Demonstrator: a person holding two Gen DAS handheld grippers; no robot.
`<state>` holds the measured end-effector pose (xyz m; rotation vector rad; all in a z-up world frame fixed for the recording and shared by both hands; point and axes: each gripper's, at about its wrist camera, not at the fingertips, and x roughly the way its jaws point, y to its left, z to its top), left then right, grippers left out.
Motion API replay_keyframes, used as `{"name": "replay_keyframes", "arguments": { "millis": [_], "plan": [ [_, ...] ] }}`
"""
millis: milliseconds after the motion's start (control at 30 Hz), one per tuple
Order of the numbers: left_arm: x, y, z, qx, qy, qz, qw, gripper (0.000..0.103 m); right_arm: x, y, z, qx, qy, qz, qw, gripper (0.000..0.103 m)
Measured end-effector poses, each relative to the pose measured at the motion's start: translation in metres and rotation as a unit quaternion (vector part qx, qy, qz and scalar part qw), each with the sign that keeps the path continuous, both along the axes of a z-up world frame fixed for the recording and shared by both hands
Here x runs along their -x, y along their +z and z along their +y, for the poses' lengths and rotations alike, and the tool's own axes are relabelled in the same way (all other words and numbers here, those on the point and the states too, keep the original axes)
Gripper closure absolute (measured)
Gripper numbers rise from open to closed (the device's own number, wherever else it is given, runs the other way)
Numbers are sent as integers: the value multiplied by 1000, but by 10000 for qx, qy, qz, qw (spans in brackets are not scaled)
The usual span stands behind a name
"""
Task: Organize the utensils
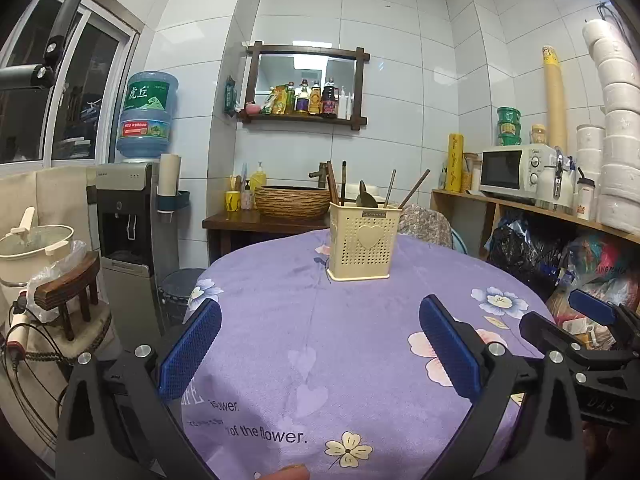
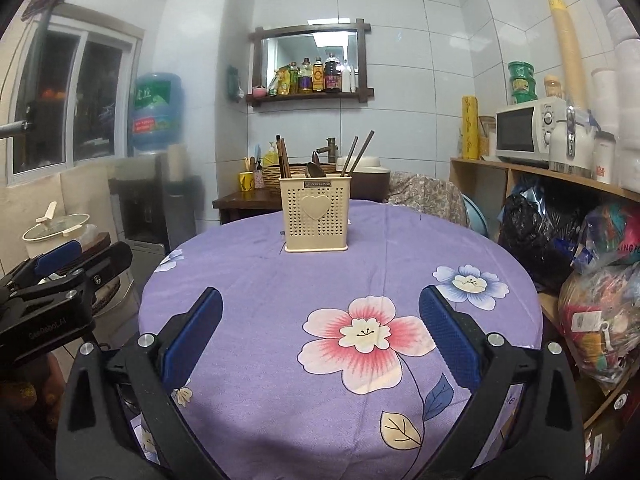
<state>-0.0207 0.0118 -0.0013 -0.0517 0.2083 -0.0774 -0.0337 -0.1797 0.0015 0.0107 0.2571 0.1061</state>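
Looks done or nearly: chopsticks [image 2: 285,157] and spoon [image 2: 313,169] upright in cream holder [image 2: 315,216], upper centre of frame, on purple surface [image 2: 280,304]. No loose utensils visible. Left tongs [image 1: 320,344] and right tongs [image 2: 320,334] spread wide, gripping nothing.

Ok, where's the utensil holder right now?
The holder stands upright at the table's far edge, centered ahead in both wrist views, beyond both open grippers.
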Motion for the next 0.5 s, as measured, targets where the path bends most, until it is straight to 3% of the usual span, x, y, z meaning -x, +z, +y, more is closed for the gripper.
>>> {"name": "replay_keyframes", "arguments": {
  "millis": [500],
  "plan": [
    [8,-1,1,-26,25,-107,9999,5,2,6,-1,44,-48,-67,10000,6]
  ]
}}
